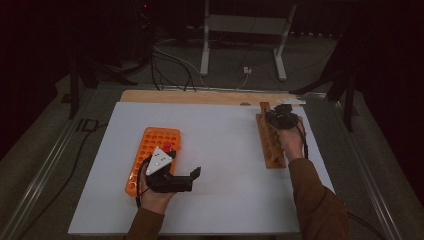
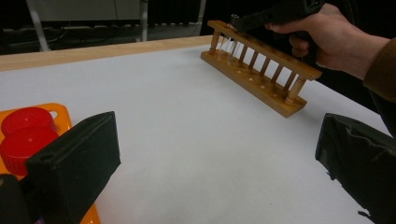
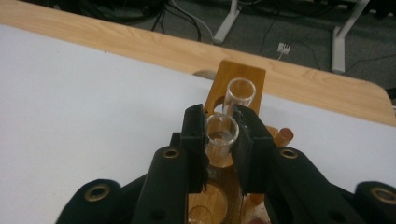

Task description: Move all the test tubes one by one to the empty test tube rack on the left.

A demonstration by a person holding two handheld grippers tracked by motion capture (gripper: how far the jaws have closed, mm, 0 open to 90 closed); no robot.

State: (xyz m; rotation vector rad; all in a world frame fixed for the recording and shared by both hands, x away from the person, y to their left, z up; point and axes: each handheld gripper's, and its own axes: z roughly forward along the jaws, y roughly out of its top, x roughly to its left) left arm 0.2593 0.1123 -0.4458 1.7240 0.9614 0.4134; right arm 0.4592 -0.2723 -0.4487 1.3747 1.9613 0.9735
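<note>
A white table surface [image 1: 225, 150] seen from above, with a person's forearms entering from the bottom edge, each hand holding a black two-jaw gripper; at the far right of the surface lies a long wooden test tube rack [image 1: 269, 137], running away from the person; the right gripper [image 1: 281, 118] is over the rack's far end, the right hand [image 1: 291, 141] behind it; in the right gripper view, the two black jaws rise side by side and pinch a clear glass test tube [image 3: 222, 133] between their pads, one pad against each side of the tube just below its open rim; the tube stands upright with its lower part passing into a hole of the rack's top rail; a second glass tube [image 3: 240, 93] stands just beyond it in the next hole, at the very end of the rack, apart from the jaws; to the left of the surface, an orange tube tray [image 1: 152, 150] with rows of round holes lies flat; a red-capped tube [image 1: 167, 146] stands in it near its right edge; the left gripper [image 1: 196, 173] rests just beside the tray's near right corner, pointing right; in the left gripper view its jaws stand wide apart with bare white surface between them, holding nothing; two red caps [image 2: 25, 133] show beside its left jaw.
</note>
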